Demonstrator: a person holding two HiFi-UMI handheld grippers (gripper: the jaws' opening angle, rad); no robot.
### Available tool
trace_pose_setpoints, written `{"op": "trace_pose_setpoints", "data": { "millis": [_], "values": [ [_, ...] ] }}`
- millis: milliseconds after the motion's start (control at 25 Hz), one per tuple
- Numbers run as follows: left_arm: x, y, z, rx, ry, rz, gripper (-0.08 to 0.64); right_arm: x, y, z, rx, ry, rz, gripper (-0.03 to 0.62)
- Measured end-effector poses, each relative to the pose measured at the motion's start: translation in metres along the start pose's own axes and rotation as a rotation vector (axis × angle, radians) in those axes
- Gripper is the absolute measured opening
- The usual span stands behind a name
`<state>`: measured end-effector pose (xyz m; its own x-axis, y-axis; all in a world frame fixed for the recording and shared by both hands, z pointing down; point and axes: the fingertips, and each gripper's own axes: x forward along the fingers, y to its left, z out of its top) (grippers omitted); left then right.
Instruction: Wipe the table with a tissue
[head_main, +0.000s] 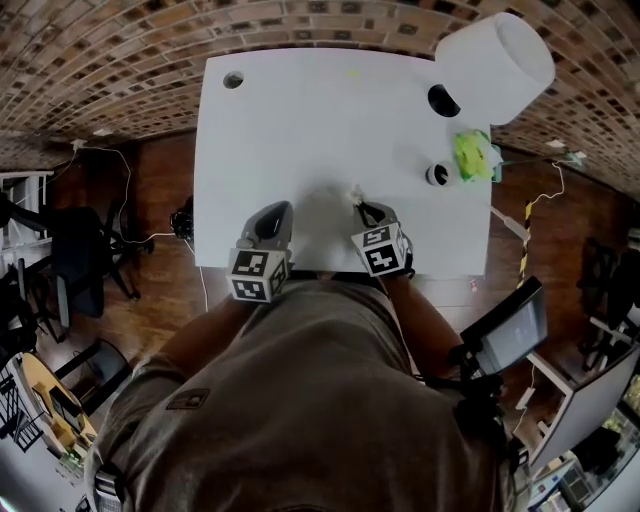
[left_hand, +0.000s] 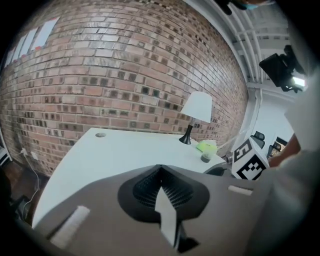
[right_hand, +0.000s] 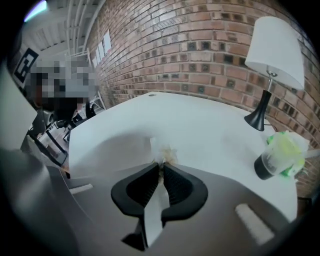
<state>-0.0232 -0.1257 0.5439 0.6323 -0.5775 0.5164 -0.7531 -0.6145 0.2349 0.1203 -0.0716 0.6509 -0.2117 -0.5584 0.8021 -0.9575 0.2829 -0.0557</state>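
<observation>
The right claw (right_hand: 161, 167) is nearly closed, pinching a small crumpled tissue (right_hand: 165, 155) at its very tips. The tissue sticks out just past the tips and rests on the white tabletop (head_main: 300, 130), near the front edge and a little right of its middle. In the right gripper view a faint brownish tint shows on the wad where the pads press it.

The left claw (left_hand: 160, 168) has its 2 jaws together with nothing between them. It sits at the front edge of the tabletop, left of the right claw and apart from it, angled over the surface. From the head view I cannot tell whether its tips touch the tabletop.

Toward the far right corner stands a lamp (head_main: 495, 65) with a white shade and a dark base. Nearer the right edge is a dark cup (head_main: 437, 176), and just beside it, on the side toward that edge, lies a green item (head_main: 473, 155); what it is I cannot tell. A round hole (head_main: 233, 79) is set in the far left corner. The tissue lies well apart from the lamp, the cup and the green item.

A brick wall (left_hand: 125, 75) runs behind the far edge. The person stands at the front edge, torso filling the lower part of the head view.
</observation>
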Motion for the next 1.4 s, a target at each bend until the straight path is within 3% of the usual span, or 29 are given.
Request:
{"op": "trace_pose_setpoints", "data": {
  "millis": [440, 920, 1160, 1400],
  "values": [
    [0.004, -0.026, -0.009, 0.060, 0.026, -0.143, 0.002, -0.025, 0.042, -0.042, 0.040, 0.037, -0.026, 0.048],
    [0.001, -0.038, -0.021, 0.093, 0.060, -0.248, 0.002, -0.051, 0.038, -0.041, 0.111, -0.037, -0.125, 0.090],
    [-0.002, -0.054, -0.024, 0.105, 0.045, -0.234, 0.002, -0.065, 0.030, -0.053, 0.116, -0.055, -0.116, 0.109],
    [-0.010, -0.078, -0.022, 0.077, 0.007, -0.173, 0.002, -0.097, 0.019, -0.038, 0.073, -0.161, -0.080, 0.044]
  ]
}}
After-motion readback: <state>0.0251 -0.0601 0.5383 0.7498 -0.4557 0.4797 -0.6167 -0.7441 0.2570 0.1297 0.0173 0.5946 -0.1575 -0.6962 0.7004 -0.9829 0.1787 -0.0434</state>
